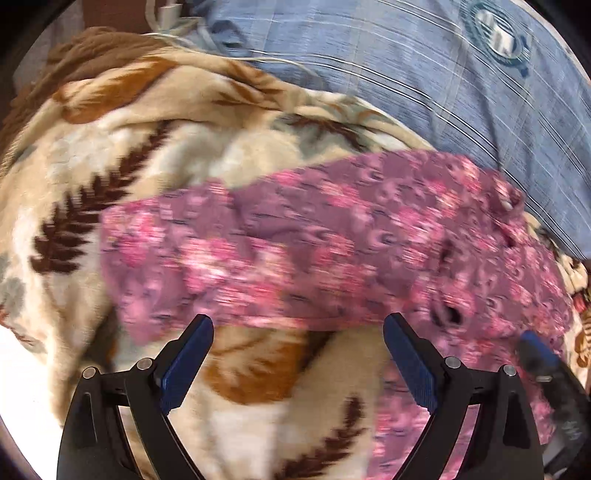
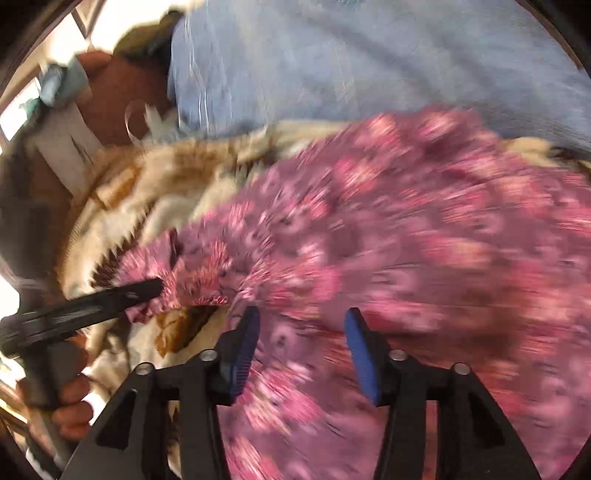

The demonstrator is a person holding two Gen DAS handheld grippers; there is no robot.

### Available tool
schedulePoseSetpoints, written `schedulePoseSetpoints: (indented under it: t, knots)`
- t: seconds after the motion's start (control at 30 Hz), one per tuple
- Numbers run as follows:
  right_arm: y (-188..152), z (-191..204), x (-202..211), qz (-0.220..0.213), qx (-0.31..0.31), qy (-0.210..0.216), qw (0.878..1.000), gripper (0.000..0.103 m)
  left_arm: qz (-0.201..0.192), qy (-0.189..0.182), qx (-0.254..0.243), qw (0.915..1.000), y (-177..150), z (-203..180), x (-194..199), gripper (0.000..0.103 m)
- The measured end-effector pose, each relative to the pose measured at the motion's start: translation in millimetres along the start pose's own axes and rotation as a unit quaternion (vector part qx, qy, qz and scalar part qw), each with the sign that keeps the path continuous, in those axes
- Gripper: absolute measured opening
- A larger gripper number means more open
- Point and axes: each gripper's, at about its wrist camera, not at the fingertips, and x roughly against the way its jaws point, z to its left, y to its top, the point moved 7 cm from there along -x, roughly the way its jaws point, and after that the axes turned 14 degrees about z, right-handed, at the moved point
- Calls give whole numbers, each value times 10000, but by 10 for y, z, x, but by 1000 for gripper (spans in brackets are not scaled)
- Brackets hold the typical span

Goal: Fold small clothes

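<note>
A small pink and purple floral garment [image 1: 332, 236] lies spread on a cream blanket with brown leaf print [image 1: 122, 155]. My left gripper [image 1: 298, 325] is open, its blue pads just short of the garment's near edge, nothing between them. In the right wrist view the same garment [image 2: 424, 240] fills the right side. My right gripper [image 2: 301, 319] is open over the garment, jaws apart and empty. The left gripper [image 2: 155, 288] shows there at the left, its tip at the garment's crumpled corner. Both views are blurred by motion.
A blue striped pillow or sheet [image 1: 424, 74] lies behind the blanket. White cables [image 1: 173, 22] rest at the back. The person's hand [image 2: 70, 402] holds the left tool handle. A white box [image 2: 70, 140] and a brown surface stand at the far left.
</note>
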Motion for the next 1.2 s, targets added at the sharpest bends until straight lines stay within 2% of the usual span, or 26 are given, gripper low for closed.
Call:
schedulePoseSetpoints:
  t: [0.07, 0.13, 0.2, 0.27, 0.3, 0.4, 0.47, 0.53, 0.57, 0.63, 0.67, 0.7, 0.73, 0.8, 0.87, 0.9, 0.93, 0.97, 1.0, 1.03, 1.07, 1.1, 1.17, 1.2]
  knots:
    - [-72, -437, 345, -305, -427, -121, 9985, 70, 121, -113, -160, 9997, -11, -219, -78, 93]
    - [-185, -1103, 686, -554, -1155, -260, 9914, 70, 285, -228, -375, 9986, -16, -506, -197, 94]
    - [-327, -1704, 935, -764, -1997, -256, 9765, 72, 463, -298, -470, 9974, 0, -712, -339, 94]
    - [-476, -2196, 1116, -1020, -2773, 71, 9553, 72, 641, -403, -430, 9962, 30, -848, -482, 94]
    - [-515, -2371, 1171, -1137, -3010, 399, 9460, 72, 743, -453, -368, 9955, 60, -881, -560, 93]
    - [-486, -2549, 1175, -1344, -3247, 1318, 9269, 72, 879, -611, -159, 9941, 138, -943, -702, 90]
    - [-442, -2562, 1055, -1245, -3357, 1663, 9188, 72, 799, -570, -41, 9952, 201, -959, -733, 79]
    - [-352, -2555, 916, -1177, -3380, 1790, 9164, 72, 716, -465, 14, 9963, 251, -943, -753, 75]
    - [-314, -2559, 853, -1149, -3400, 1769, 9164, 72, 687, -425, 43, 9967, 274, -938, -763, 73]
    - [-276, -2623, 695, -1113, -3705, 1583, 9085, 69, 657, -331, 100, 9972, 308, -930, -788, 65]
    - [-239, -2675, 685, -1081, -3844, 1492, 9046, 52, 645, -300, 97, 9974, 325, -935, -789, 64]
    - [-179, -2698, 729, -1056, -3789, 1381, 9090, 18, 620, -252, 67, 9977, 346, -936, -785, 62]
    - [-122, -2727, 842, -1152, -3618, 1248, 9167, 10, 594, -212, 26, 9980, 346, -965, -777, 62]
    - [4, -2655, 1266, -1611, -2952, 663, 9394, 11, 515, -86, -110, 9986, 362, -1016, -779, 63]
    - [27, -2470, 1476, -1766, -2237, -21, 9585, 11, 469, 129, -217, 9986, 334, -1078, -800, 63]
    - [-4, -2414, 1464, -1723, -2003, -300, 9640, 11, 440, 274, -262, 9983, 333, -1103, -836, 64]
    - [-45, -2405, 1387, -1586, -1916, -511, 9672, 11, 384, 399, -293, 9980, 327, -1117, -858, 65]
    - [-118, -2471, 1243, -1257, -1906, -766, 9706, 11, 319, 495, -324, 9977, 307, -1141, -856, 66]
    - [-231, -2597, 1010, -751, -2029, -956, 9716, 12, 297, 564, -370, 9973, 298, -1163, -850, 66]
    - [-308, -2683, 872, -442, -2137, -910, 9716, 12, 309, 571, -415, 9970, 287, -1174, -839, 66]
    - [-366, -2723, 832, -378, -2201, -743, 9719, 11, 342, 555, -488, 9967, 266, -1180, -825, 66]
    - [-385, -2706, 941, -571, -2232, -601, 9712, 18, 375, 515, -609, 9961, 237, -1176, -794, 65]
    - [-349, -2633, 1191, -888, -2175, -447, 9710, 22, 355, 411, -779, 9955, 166, -1156, -686, 64]
    - [-285, -2601, 1374, -1200, -2078, -349, 9701, 27, 281, 315, -858, 9954, 147, -1154, -609, 64]
